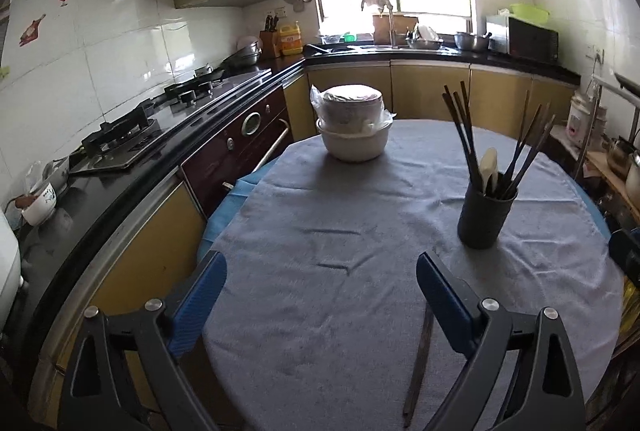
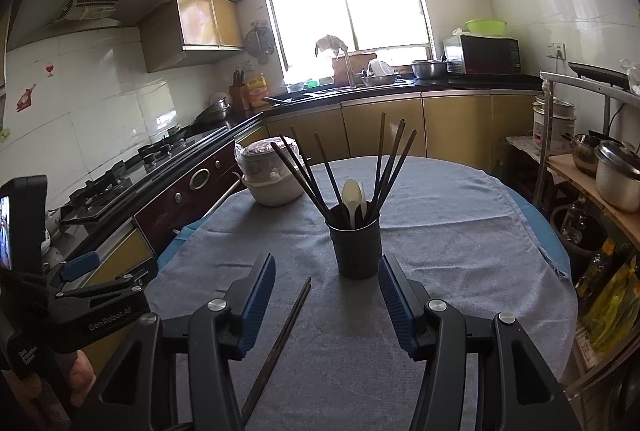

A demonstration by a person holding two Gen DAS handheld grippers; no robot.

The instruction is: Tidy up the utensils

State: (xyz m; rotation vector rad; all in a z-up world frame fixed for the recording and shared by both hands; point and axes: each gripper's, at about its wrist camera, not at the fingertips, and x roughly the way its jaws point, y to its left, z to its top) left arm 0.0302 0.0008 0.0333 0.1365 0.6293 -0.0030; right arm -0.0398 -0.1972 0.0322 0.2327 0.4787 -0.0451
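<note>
Both grippers, left (image 1: 320, 271) and right (image 2: 327, 271), gape empty. Chopstick pair (image 2: 280, 343) lies flat near holder (image 2: 355, 247); thin sticks may split or roll when pinched, holder may tip.

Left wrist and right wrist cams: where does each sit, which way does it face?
Left wrist: on the left gripper, facing the window across the table; own open fingers show, chopsticks lower right.
Right wrist: on the right gripper, aimed straight at the cup; own open fingers show, plus the left gripper and a hand at left.
Shared: table, cup, loose chopsticks, stacked bowls.
</note>
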